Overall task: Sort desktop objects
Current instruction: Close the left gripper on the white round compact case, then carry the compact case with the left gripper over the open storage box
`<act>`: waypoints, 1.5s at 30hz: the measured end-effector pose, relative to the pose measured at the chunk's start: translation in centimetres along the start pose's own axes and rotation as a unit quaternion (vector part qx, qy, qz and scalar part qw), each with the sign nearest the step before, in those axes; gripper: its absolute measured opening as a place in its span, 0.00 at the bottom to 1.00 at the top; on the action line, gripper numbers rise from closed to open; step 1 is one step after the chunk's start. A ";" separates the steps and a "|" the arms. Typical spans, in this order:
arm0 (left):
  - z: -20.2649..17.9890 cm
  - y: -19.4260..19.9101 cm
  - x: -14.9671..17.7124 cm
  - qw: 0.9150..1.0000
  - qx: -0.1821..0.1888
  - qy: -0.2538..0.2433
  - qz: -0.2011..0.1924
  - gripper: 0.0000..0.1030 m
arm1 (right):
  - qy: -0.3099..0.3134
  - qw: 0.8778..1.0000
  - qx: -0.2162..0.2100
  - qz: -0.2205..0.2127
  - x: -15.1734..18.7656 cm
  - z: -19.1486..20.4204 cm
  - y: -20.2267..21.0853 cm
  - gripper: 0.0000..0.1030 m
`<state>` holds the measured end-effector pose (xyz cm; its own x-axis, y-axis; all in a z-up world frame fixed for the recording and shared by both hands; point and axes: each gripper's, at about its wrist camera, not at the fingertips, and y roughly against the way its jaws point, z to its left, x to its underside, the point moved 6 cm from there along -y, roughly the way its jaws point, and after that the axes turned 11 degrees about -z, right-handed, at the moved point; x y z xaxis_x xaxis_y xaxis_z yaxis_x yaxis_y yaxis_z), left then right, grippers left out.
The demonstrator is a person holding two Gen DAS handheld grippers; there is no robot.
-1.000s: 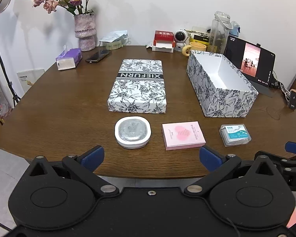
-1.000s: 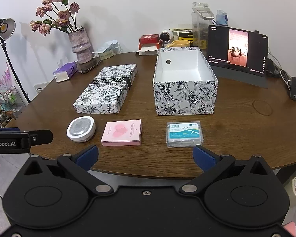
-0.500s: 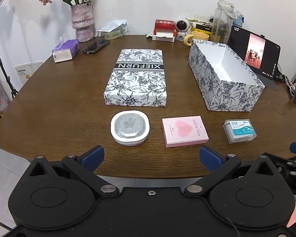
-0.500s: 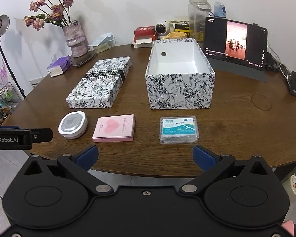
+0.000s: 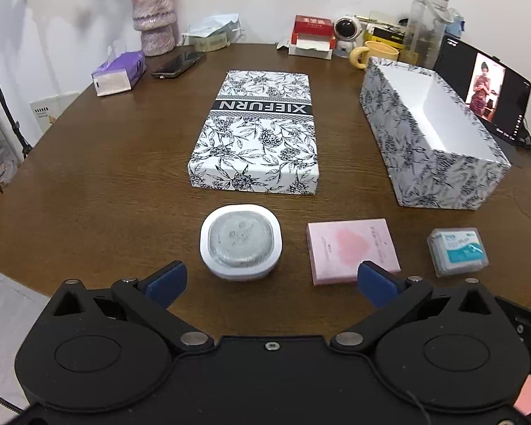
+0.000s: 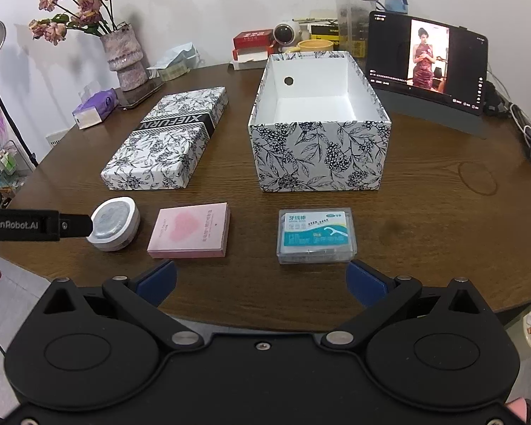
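Wooden table (image 5: 88,184); both hand-held grippers spread, empty: left (image 5: 270,279) near white tin (image 5: 240,242), right (image 6: 262,278) near floss box (image 6: 316,235).

Counter (image 5: 88,194): dark brown woodgrain. Open box (image 6: 322,152) and lid (image 5: 258,141): white, black botanical print. Round case (image 5: 240,242): white, grey top. Card pack (image 5: 352,249): pink. Floss box (image 6: 315,235): clear, teal label.
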<state>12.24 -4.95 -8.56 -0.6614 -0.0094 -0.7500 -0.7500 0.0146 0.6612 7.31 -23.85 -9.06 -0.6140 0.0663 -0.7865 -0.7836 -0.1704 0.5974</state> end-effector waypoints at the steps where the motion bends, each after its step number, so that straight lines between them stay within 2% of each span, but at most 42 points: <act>1: 0.0 -0.5 -0.1 1.000 0.000 0.002 0.003 1.00 | 0.001 1.000 0.001 0.002 -0.1 0.0 -0.3 1.00; 13: 0.7 -7.3 -1.2 0.998 -0.020 0.017 0.061 1.00 | 0.008 1.000 0.004 0.026 -1.8 -0.5 -5.5 1.00; 22: 1.9 -11.7 0.2 0.990 -0.057 0.010 0.129 0.99 | 0.003 0.999 0.004 0.053 -1.7 -1.2 -8.8 1.00; 25: 2.1 -12.6 0.6 0.987 -0.062 0.007 0.146 0.92 | 0.002 0.998 0.003 0.057 -1.8 -1.4 -9.3 1.00; 28: 2.2 -12.9 0.8 0.986 -0.066 0.001 0.155 0.88 | 0.002 0.998 0.004 0.060 -1.8 -1.5 -9.7 1.00; 32: 2.4 -12.9 0.9 0.985 -0.065 0.006 0.159 0.88 | -0.002 0.998 0.005 0.063 -1.7 -1.8 -9.8 1.00; 36: 2.5 -12.6 0.8 0.986 -0.063 0.008 0.154 0.78 | -0.006 0.998 0.006 0.064 -1.6 -1.9 -9.7 1.00; 45: 2.8 -12.3 1.1 0.986 -0.057 0.005 0.159 0.78 | -0.008 0.998 0.009 0.059 -1.5 -1.9 -8.9 1.00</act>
<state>20.74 -2.34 -17.57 -0.8631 -0.0328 -0.5040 -0.4993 -0.0947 0.8612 15.38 -24.29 -13.47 -0.7042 0.0625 -0.7073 -0.7066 -0.1597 0.6894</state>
